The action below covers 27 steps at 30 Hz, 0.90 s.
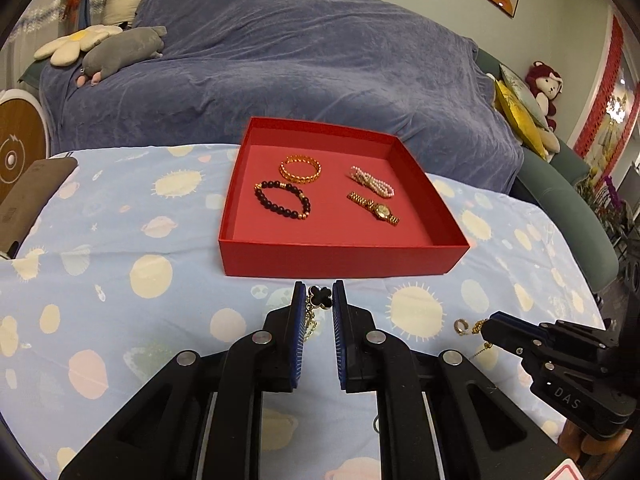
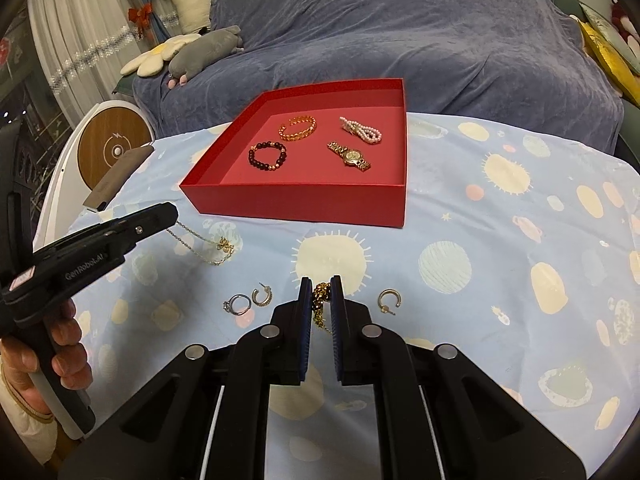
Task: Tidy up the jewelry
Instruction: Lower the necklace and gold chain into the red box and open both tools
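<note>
A red box [image 1: 344, 256] [image 2: 296, 204] holds a gold bangle [image 1: 301, 168], a dark bead bracelet [image 1: 282, 199], a pearl bracelet [image 1: 372, 182] and a gold watch [image 1: 375, 208]. My left gripper [image 1: 319, 295] is shut on a black clover pendant necklace [image 1: 319, 297]; its chain [image 2: 200, 244] trails onto the cloth. My right gripper [image 2: 321, 292] is shut on a gold chain [image 2: 320, 300] just in front of the box. A silver ring [image 2: 238, 304] and two gold hoop earrings [image 2: 263, 297] [image 2: 389, 300] lie on the cloth.
The table wears a light blue patterned cloth [image 2: 500, 240]. A blue-covered sofa [image 1: 280, 60] with plush toys stands behind. A dark flat object [image 1: 28, 200] lies at the table's left edge, next to a round wooden-faced device [image 2: 110, 148].
</note>
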### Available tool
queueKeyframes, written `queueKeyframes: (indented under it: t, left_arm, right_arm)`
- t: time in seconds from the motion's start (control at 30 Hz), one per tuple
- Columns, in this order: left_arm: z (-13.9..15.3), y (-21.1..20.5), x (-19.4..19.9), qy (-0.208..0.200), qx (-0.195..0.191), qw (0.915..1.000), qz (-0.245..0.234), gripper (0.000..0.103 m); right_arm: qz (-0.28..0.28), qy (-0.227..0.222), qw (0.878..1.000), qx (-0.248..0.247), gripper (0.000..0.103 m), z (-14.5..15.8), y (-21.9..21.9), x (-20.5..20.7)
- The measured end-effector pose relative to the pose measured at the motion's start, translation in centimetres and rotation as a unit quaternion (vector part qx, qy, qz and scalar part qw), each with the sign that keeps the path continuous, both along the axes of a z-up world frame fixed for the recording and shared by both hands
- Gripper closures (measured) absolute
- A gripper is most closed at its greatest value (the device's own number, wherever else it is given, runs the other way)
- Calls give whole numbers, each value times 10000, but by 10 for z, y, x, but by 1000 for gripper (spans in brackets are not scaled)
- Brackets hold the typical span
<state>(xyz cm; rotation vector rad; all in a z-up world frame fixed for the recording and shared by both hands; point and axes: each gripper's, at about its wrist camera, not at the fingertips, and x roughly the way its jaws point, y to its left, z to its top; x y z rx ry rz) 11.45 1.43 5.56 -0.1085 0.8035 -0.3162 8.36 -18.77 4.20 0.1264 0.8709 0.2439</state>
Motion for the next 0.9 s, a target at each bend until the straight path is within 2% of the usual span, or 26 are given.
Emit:
queueKeyframes:
  t: [0.23,0.57,0.73,0.9]
  left_arm:
    - [45,13,0,-253,-94,9996,33,93]
    - [129,6,45,-956,96,9954,9,93]
    - [143,-7,80,-1105,102,9938,107,93]
    - [122,-21,110,-880,135,9959,161,93]
  right_arm:
    - [44,-402,9991,83,95,46,-4,7]
    - [29,-840,9964,141,95,118,1,75]
    - [-87,-722,9967,356,95,116,7,116]
    - [-149,-488,9979,399,95,87,15,145]
